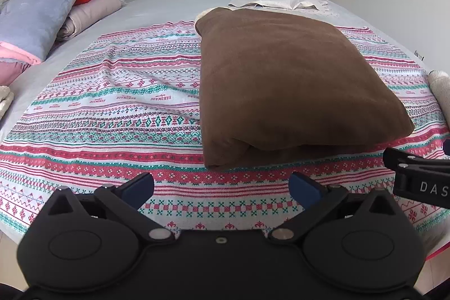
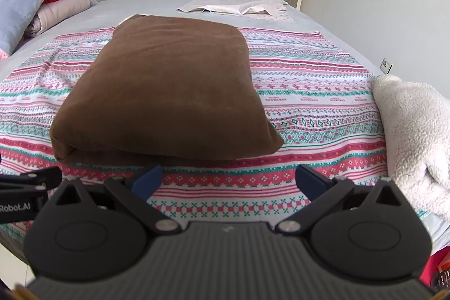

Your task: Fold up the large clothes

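A brown garment (image 1: 292, 80) lies folded into a thick rectangle on a pink and green patterned cloth (image 1: 112, 103) spread on the bed; it also shows in the right wrist view (image 2: 168, 92). My left gripper (image 1: 222, 187) is open and empty, just short of the garment's near left corner. My right gripper (image 2: 229, 182) is open and empty, just in front of the garment's near edge. The right gripper's side (image 1: 416, 176) shows at the right of the left wrist view.
A fluffy white garment (image 2: 416, 131) lies at the bed's right edge. A folded white cloth (image 2: 236, 6) lies at the far end of the bed. Grey and pink pillows (image 1: 47, 7) are stacked at the far left. A wardrobe and open doors stand behind.
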Demonstrator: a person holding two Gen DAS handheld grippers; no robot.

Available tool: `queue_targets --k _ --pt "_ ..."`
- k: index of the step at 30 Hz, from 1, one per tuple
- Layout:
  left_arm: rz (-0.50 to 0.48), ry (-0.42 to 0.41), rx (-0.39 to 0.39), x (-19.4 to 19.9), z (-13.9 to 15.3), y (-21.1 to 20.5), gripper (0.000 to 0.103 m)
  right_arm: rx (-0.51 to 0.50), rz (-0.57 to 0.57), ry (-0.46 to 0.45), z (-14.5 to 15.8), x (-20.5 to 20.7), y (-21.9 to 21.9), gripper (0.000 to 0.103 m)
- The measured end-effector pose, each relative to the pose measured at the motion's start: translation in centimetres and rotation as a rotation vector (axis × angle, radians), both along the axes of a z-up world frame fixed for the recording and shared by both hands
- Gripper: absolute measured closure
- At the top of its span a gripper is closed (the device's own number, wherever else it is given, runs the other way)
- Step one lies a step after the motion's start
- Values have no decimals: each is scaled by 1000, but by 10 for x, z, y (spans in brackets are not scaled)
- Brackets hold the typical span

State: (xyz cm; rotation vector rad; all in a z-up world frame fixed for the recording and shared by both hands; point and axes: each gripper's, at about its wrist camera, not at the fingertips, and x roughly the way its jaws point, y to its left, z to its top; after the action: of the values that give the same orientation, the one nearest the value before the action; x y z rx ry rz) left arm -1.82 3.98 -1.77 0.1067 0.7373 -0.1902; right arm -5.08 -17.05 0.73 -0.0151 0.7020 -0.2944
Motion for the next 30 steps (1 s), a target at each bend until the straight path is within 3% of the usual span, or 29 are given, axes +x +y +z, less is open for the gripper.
queue_targets --k 30 --pt "-7 4 -3 -1 -2 -2 0 5 7 8 -3 0 -1 0"
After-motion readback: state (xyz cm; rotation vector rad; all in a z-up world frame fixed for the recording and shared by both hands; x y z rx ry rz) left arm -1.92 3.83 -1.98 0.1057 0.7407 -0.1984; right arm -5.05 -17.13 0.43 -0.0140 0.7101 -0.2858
